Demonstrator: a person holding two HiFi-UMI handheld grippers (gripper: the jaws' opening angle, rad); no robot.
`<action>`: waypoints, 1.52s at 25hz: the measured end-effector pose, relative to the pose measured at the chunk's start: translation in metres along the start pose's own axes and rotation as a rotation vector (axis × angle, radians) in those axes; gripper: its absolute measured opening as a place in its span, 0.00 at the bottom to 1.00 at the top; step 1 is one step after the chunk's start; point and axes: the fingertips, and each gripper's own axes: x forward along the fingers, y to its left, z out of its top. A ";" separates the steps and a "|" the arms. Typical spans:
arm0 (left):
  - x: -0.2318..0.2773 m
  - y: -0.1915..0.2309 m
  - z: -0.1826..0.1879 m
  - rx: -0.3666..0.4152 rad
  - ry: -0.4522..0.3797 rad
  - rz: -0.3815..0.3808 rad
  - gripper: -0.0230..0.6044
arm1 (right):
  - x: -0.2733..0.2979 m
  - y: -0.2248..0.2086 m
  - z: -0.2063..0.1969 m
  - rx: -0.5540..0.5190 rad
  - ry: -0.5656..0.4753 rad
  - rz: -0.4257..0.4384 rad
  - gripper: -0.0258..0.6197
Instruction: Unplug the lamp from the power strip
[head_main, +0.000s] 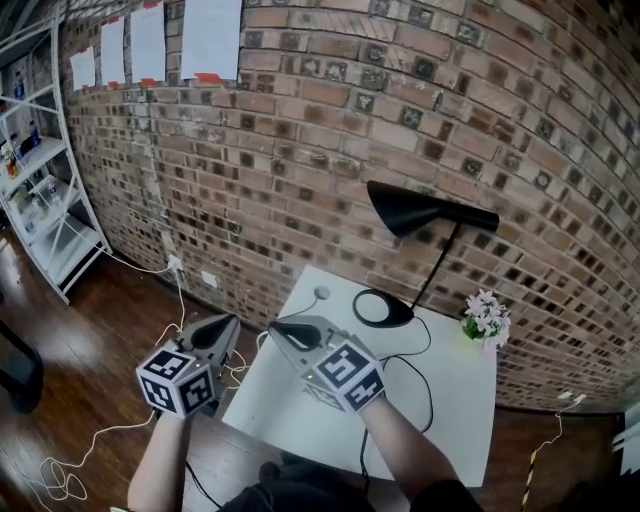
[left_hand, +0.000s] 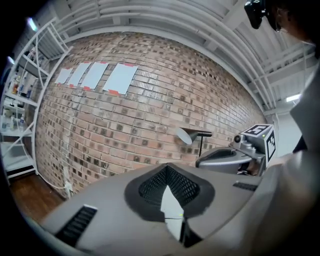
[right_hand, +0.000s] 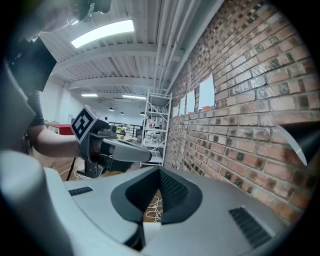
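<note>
A black lamp (head_main: 410, 210) stands on a white table (head_main: 300, 410), its round base (head_main: 383, 308) near the far edge. Its black cord (head_main: 430, 385) loops over the tabletop toward the front edge. No power strip shows clearly. My left gripper (head_main: 228, 322) hovers left of the table, shut and empty. Beside it, my right gripper (head_main: 275, 327) is over the table's near left part, also shut and holding nothing. The left gripper view shows the lamp (left_hand: 192, 135) far ahead against the brick wall, with the right gripper (left_hand: 220, 159) alongside. The right gripper view shows the left gripper (right_hand: 130, 152).
A small pot of flowers (head_main: 487, 318) sits at the table's far right, a white round object (head_main: 321, 293) at its far left. White cables (head_main: 60, 475) trail over the wooden floor to a wall outlet (head_main: 173, 263). A white shelf rack (head_main: 45, 190) stands at left.
</note>
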 end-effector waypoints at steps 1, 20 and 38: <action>0.000 -0.005 -0.001 -0.004 0.000 -0.014 0.03 | -0.005 0.004 0.003 -0.007 -0.006 -0.006 0.02; 0.038 -0.109 -0.001 0.001 -0.011 -0.206 0.03 | -0.111 0.000 -0.008 -0.007 -0.023 -0.140 0.02; 0.068 -0.293 -0.033 0.091 0.069 -0.293 0.03 | -0.289 -0.006 -0.039 0.017 -0.111 -0.241 0.02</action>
